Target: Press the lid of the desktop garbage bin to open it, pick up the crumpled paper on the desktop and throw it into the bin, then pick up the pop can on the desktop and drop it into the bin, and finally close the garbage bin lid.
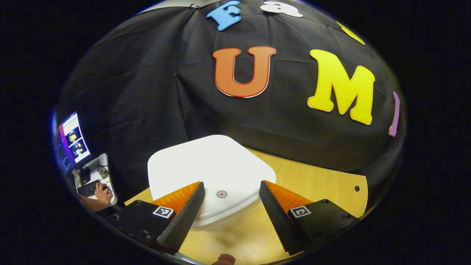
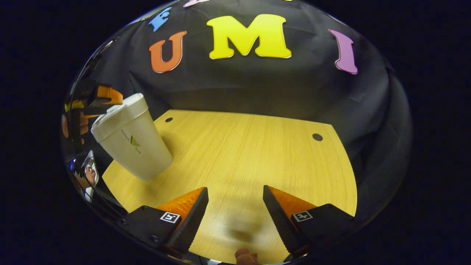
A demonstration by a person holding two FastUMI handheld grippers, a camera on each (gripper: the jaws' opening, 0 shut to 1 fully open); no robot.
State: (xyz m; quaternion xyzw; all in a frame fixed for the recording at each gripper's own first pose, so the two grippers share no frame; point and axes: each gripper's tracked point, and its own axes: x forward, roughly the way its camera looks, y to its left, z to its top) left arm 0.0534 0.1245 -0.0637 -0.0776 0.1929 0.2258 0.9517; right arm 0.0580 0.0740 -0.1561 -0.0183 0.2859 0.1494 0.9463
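Note:
The white desktop bin point(image 2: 132, 143) stands on the left part of the wooden table point(image 2: 250, 147), and its lid looks shut. In the left gripper view the lid point(image 1: 209, 165) lies just below and ahead of me, with a small round red mark point(image 1: 221, 194) near its front edge. My left gripper point(image 1: 231, 183) is open, its fingers straddling that mark from above; whether they touch the lid I cannot tell. The right gripper view shows the left gripper point(image 2: 99, 96), held by a hand, over the bin. My right gripper point(image 2: 235, 187) hangs open above bare tabletop, nothing between its fingers.
The table point(image 1: 316, 180) ends at the black cloth wall behind and has small round holes point(image 2: 317, 137) near its back corners. Off the table's left side sits a lit monitor point(image 1: 73, 141) and a keyboard point(image 1: 88, 188) with a person's hand on it.

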